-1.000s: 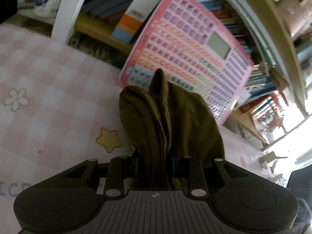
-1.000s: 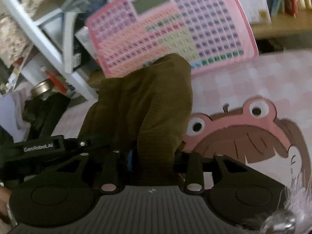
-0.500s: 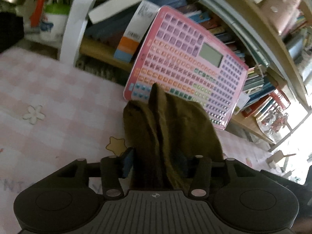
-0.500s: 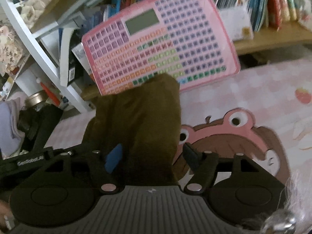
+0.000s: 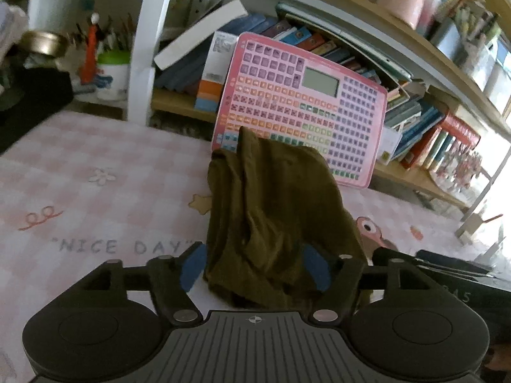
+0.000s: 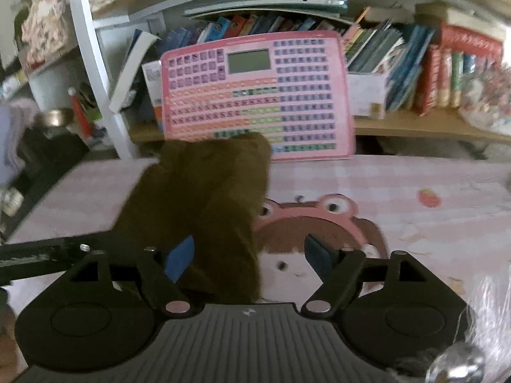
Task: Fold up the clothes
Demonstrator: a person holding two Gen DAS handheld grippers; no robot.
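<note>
An olive-brown garment lies bunched and folded on the pink checked table cover. My left gripper is open, its blue-padded jaws standing either side of the garment's near end. In the right wrist view the same garment lies left of centre. My right gripper is open; its left pad is at the garment's near right edge and its right pad is over the bare cover.
A pink toy keyboard board leans against a low bookshelf behind the garment. A white shelf post stands at the back left, with cups and pens beside it. The other gripper's black body shows at right.
Both grippers have opened and let go of the garment, then pulled back and tilted up. The garment now rests on the cover.
</note>
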